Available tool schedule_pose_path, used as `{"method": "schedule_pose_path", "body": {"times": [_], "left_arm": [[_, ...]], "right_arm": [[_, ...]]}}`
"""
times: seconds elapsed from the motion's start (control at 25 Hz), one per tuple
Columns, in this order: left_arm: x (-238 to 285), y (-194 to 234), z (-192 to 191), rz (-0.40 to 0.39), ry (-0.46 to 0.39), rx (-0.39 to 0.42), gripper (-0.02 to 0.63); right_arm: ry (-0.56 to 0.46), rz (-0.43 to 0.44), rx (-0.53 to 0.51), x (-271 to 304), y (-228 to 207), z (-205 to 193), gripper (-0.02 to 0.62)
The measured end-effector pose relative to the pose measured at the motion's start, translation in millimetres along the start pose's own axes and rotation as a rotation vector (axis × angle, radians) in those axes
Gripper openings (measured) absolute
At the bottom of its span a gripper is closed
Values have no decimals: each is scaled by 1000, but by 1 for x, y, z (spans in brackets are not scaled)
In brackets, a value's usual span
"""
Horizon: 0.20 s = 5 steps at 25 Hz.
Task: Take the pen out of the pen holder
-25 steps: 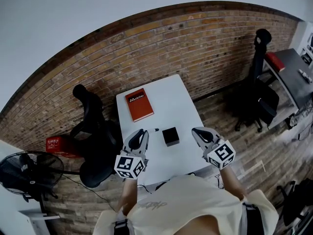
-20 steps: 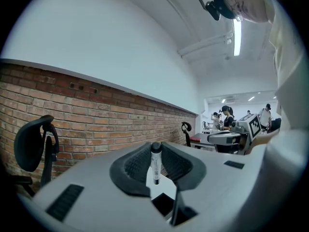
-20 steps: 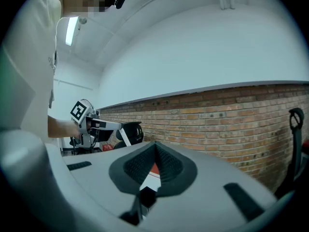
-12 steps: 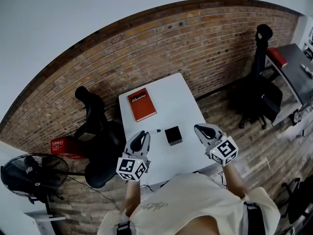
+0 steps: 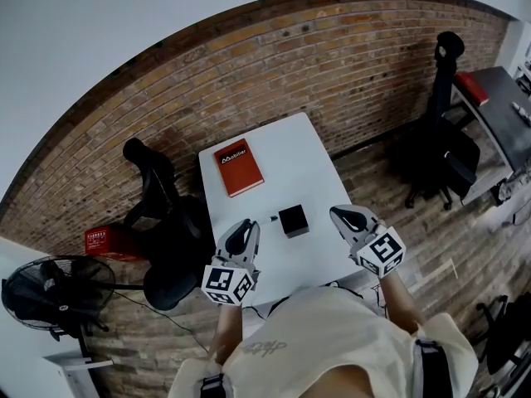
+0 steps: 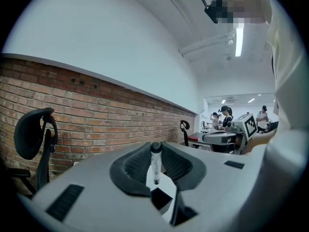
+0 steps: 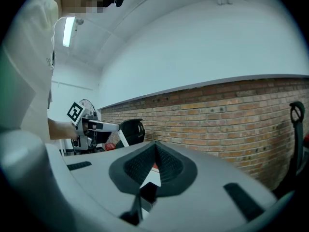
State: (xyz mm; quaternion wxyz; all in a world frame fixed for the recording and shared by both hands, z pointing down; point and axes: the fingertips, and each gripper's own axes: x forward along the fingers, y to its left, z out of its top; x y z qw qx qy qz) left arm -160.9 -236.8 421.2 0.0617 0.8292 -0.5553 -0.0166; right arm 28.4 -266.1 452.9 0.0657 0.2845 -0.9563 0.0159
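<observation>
A white table point(image 5: 286, 160) carries a small black cube pen holder point(image 5: 293, 220), which stands between my two grippers. My left gripper point(image 5: 247, 226) is shut on a white pen with a black cap point(image 6: 155, 166). The pen stands upright between the pads, and its dark end point(image 5: 272, 218) pokes out just left of the holder. In the left gripper view the holder point(image 6: 161, 197) shows below the jaws. My right gripper point(image 5: 342, 215) hovers to the right of the holder. Its pads meet at the tips point(image 7: 155, 146) with nothing between them.
A red book point(image 5: 239, 167) lies at the far left of the table. Black office chairs point(image 5: 162, 214) crowd the table's left side, near a red box point(image 5: 106, 240) and a fan point(image 5: 41, 293) on the floor. Another chair point(image 5: 440, 148) and a desk point(image 5: 498, 106) stand at right.
</observation>
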Motion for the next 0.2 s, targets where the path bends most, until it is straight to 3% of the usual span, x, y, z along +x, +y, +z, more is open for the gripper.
{"method": "schedule_pose_path", "body": {"times": [0.2], "left_arm": [[1,6,-5,16,-13,-9,78]], "right_arm": [[-10,15,55,0,-3,-5,8]]}}
